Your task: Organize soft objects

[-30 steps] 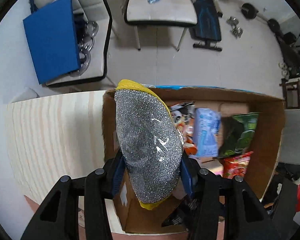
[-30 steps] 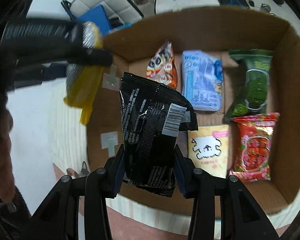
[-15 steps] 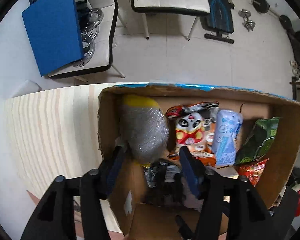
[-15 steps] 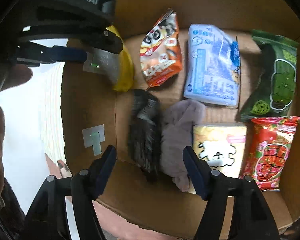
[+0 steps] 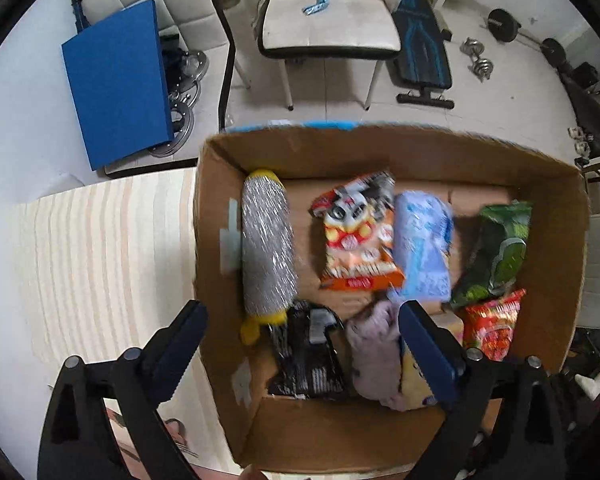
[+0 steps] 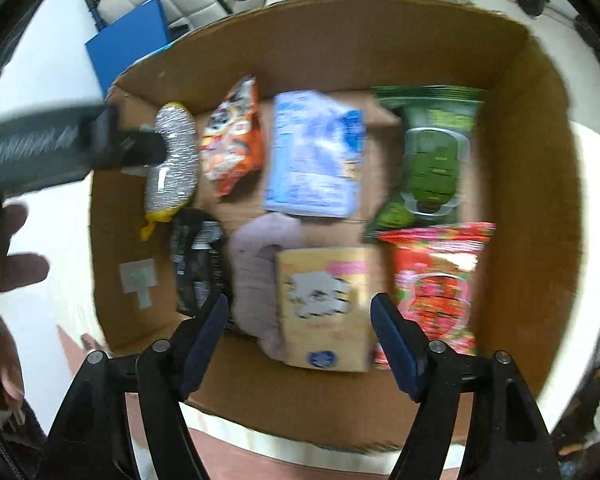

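A cardboard box (image 5: 380, 152) (image 6: 340, 36) holds several soft items. A silver and yellow sponge (image 5: 266, 256) (image 6: 174, 164) lies at its left wall. A black packet (image 5: 306, 356) (image 6: 198, 260) lies in front of it, beside a lilac cloth (image 5: 374, 352) (image 6: 256, 264). My left gripper (image 5: 300, 344) is open and empty above the box's near left side. My right gripper (image 6: 300, 336) is open and empty above a beige panda pack (image 6: 324, 304). The left gripper's arm (image 6: 60, 148) crosses the right wrist view.
Also in the box: an orange panda snack bag (image 5: 356, 236) (image 6: 232, 140), a light blue pack (image 5: 422, 244) (image 6: 314, 152), a green pack (image 5: 496, 252) (image 6: 430, 160) and a red bag (image 5: 490, 328) (image 6: 436, 280). The box sits on a pale wooden table (image 5: 100, 264). Chairs (image 5: 328, 24) stand beyond.
Both grippers have opened and let go: the sponge and the black packet now lie in the box. Both grippers have drawn back and up from the items.
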`<state>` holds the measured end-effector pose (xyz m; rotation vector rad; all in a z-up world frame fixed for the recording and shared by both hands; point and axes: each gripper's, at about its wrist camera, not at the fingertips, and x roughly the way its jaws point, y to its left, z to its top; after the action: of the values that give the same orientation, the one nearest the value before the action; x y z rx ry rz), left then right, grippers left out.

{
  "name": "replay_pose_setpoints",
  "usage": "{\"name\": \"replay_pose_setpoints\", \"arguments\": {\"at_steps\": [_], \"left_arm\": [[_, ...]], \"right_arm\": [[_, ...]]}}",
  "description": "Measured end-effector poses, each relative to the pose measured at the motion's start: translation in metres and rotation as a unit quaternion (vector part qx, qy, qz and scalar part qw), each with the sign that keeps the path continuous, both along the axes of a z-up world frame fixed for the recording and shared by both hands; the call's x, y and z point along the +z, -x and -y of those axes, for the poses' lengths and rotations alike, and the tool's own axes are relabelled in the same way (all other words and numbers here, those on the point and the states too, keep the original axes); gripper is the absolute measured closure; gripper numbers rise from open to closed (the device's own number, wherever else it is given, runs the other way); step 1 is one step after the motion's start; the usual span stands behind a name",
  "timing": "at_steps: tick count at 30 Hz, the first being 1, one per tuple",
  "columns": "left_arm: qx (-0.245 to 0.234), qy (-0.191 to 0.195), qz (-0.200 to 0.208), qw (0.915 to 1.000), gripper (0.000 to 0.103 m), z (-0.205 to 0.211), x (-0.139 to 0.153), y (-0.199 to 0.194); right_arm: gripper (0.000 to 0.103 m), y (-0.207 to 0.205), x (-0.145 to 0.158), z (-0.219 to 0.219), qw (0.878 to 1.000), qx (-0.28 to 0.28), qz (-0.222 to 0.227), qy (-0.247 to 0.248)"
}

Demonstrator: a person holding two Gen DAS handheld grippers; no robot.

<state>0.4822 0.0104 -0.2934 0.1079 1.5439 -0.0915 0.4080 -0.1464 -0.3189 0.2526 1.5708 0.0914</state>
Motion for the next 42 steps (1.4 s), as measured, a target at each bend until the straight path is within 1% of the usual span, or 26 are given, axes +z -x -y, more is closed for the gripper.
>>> {"name": "replay_pose_setpoints", "arguments": {"at_steps": [5,7,9,12,16,21,26,29,33,35,37,42], "left_arm": [[0.006,0.008,0.038,0.9992,0.004,-0.001,0.014,0.037],[0.009,0.003,0.054,0.9985,0.004,-0.003,0.018,0.05],[0.013,0.005,0.071,0.9974,0.004,-0.005,0.024,0.064],[0.023,0.009,0.085,0.9961,0.004,-0.009,0.03,0.081],[0.027,0.007,0.106,0.994,0.004,-0.007,0.039,0.1],[0.032,0.011,0.118,0.9925,0.004,-0.005,0.048,0.116],[0.038,0.017,0.12,0.9919,0.004,-0.003,0.056,0.124],[0.039,0.016,0.132,0.9904,0.004,-0.001,0.069,0.132],[0.035,-0.006,0.162,0.9861,0.004,0.007,0.095,0.151],[0.03,-0.01,0.179,0.9833,0.004,0.01,0.11,0.164],[0.031,-0.008,0.193,0.9808,0.004,0.011,0.125,0.178],[0.033,0.008,0.208,0.9775,0.004,0.007,0.158,0.212]], "right_arm": [[0.025,0.017,0.022,0.024,0.999,0.009,0.023,0.045],[0.013,0.025,0.029,0.029,0.998,0.012,0.033,0.057],[0.006,0.032,0.035,0.033,0.996,0.014,0.043,0.073],[0.0,0.044,0.04,0.04,0.994,0.01,0.056,0.09],[0.0,0.056,0.047,0.042,0.992,0.002,0.07,0.102],[0.0,0.066,0.056,0.047,0.991,-0.019,0.082,0.106],[0.0,0.069,0.062,0.048,0.99,-0.023,0.087,0.109],[0.0,0.074,0.072,0.05,0.989,-0.024,0.096,0.112],[0.0,0.087,0.097,0.051,0.986,-0.022,0.12,0.116],[0.0,0.099,0.114,0.052,0.983,-0.022,0.136,0.119],[0.0,0.111,0.13,0.053,0.982,-0.022,0.147,0.117],[0.0,0.151,0.173,0.059,0.977,-0.028,0.179,0.114]]}}
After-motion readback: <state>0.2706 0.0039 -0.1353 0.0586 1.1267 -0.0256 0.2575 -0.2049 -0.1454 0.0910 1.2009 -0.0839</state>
